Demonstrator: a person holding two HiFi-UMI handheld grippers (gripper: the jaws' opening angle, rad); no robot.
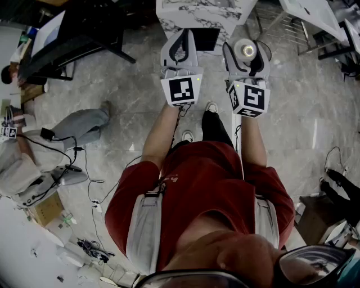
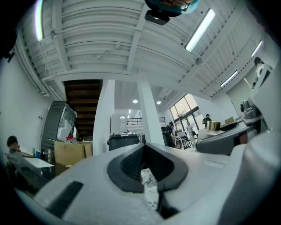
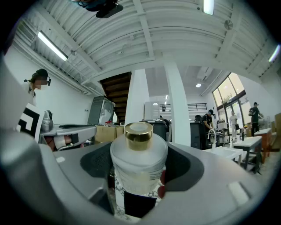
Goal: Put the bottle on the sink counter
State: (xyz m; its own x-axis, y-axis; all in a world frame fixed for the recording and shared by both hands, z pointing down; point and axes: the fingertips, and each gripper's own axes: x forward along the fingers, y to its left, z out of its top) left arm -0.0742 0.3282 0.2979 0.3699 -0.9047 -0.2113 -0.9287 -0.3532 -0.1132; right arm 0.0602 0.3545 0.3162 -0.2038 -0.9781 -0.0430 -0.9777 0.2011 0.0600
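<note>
Holding both grippers out level, side by side. The right claw (image 3: 139, 176) pinches a frosted white glass bottle with a black label band (image 3: 138, 154), one dark pad on each flank of the body. The bottle stands upright between the jaws, and its round gold cap (image 3: 138, 134) rises above the pads. From the head view the bottle top (image 1: 246, 51) sits just inside the right claw's (image 1: 246, 43) tips. The left claw (image 2: 147, 176) has its jaws pressed together with nothing between them. In the head view the left claw (image 1: 183, 37) is just beside the right. A white marble-patterned counter (image 1: 197, 14) lies just ahead of both claws' tips. Cannot tell whether the bottle's base rests on anything.
</note>
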